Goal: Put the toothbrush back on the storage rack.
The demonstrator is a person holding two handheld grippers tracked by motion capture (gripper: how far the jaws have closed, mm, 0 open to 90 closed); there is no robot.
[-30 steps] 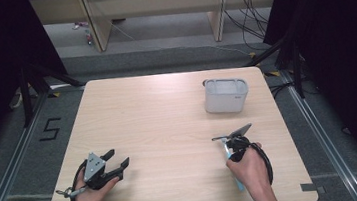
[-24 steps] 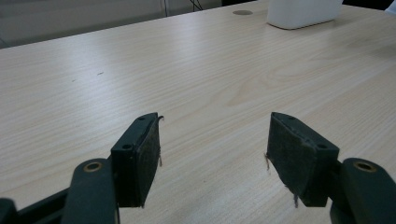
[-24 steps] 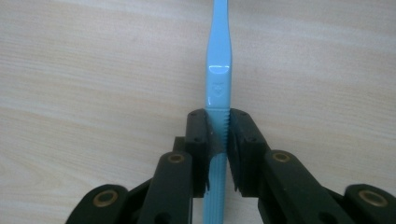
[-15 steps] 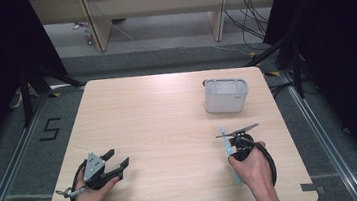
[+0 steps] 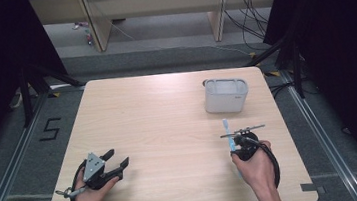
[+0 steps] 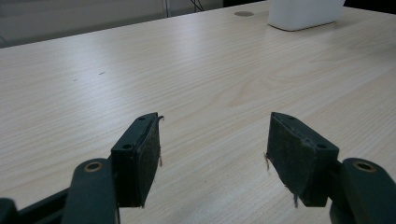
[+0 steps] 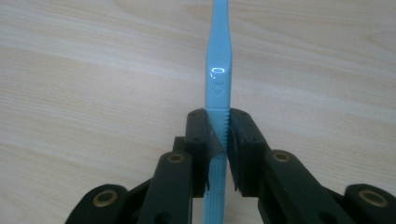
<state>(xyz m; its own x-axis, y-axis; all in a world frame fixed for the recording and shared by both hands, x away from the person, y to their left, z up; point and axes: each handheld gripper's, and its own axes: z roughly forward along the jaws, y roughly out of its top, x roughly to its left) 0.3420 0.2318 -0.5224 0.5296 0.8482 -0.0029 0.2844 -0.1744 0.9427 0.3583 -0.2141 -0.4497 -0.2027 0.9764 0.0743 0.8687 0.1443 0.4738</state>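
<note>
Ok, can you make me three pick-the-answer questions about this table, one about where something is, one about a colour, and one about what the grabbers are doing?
1. Where is the white tub?
A. far right part of the table
B. near left corner
C. on the floor

2. What colour is the toothbrush?
A. red
B. light blue
C. green

3. How is the left gripper?
A. shut on the tub
B. shut on the toothbrush
C. open, holding nothing

Answers:
1 A, it stands far from the hands, to the right.
2 B, its handle looks light blue.
3 C, only bare wood shows between its jaws; the right gripper clamps the toothbrush.
</note>
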